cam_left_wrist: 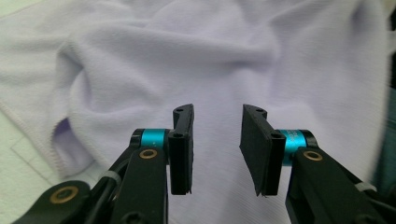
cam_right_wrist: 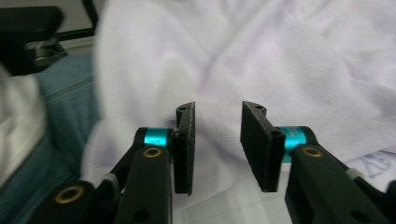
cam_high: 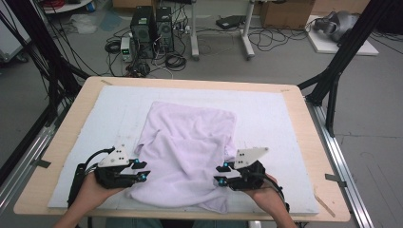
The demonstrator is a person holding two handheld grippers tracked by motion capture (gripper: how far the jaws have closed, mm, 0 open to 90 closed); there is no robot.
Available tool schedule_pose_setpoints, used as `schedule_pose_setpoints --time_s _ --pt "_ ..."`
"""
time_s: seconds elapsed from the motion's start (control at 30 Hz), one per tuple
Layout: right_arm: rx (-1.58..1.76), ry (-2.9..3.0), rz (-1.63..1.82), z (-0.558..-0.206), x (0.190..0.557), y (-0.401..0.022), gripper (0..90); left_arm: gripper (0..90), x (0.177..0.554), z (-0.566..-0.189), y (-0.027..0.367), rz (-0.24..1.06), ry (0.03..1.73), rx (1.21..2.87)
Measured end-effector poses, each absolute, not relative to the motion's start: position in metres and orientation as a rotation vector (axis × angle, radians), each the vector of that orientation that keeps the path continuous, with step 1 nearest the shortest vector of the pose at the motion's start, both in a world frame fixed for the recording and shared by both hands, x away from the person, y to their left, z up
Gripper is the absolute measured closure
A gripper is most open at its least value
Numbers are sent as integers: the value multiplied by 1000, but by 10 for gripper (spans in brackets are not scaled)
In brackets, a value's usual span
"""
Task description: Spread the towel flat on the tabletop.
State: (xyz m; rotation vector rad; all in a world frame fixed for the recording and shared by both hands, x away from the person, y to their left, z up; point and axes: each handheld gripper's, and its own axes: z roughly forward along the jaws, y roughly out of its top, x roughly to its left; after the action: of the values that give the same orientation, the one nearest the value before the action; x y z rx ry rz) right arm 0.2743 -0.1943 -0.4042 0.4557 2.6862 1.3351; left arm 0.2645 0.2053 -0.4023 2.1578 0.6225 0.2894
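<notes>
A pale lilac towel [cam_high: 190,147] lies rumpled and partly folded on the white mat [cam_high: 271,109], its near edge hanging toward the table's front. My left gripper [cam_high: 141,170] hovers at the towel's near left corner, my right gripper [cam_high: 220,174] at its near right side, both pointing inward. In the left gripper view the left gripper [cam_left_wrist: 217,140] stands open just above the towel [cam_left_wrist: 187,60], nothing between the pads. In the right gripper view the right gripper [cam_right_wrist: 217,140] is likewise open over the towel [cam_right_wrist: 289,60], gripping nothing.
The mat covers a wooden table [cam_high: 311,142] with black frame posts at both sides. Computer towers [cam_high: 152,31] and cables sit on the floor beyond. The person's blue trouser leg [cam_right_wrist: 60,107] lies below the front edge.
</notes>
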Motion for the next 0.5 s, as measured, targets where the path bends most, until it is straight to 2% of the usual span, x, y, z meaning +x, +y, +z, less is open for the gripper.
schedule_pose_setpoints --time_s 0.17,0.27,0.33,0.37,0.4,0.43,0.5 --pt "462 2752 1202 -425 295 -181 624 630 285 -427 196 289 648 2260" --pt "484 2784 1159 -435 299 -175 636 640 289 -436 188 282 636 2314" --pt "519 2796 1203 -439 300 -177 736 696 288 -436 188 263 633 2307" --pt "520 2806 1232 -440 300 -178 818 773 287 -435 188 256 614 2314" --pt "504 2811 1250 -441 299 -178 857 814 284 -435 188 268 601 2314" --pt "488 2813 1246 -440 297 -179 868 858 281 -435 188 264 591 2303" --pt "471 2826 1283 -438 294 -180 874 869 274 -436 192 264 595 2277"
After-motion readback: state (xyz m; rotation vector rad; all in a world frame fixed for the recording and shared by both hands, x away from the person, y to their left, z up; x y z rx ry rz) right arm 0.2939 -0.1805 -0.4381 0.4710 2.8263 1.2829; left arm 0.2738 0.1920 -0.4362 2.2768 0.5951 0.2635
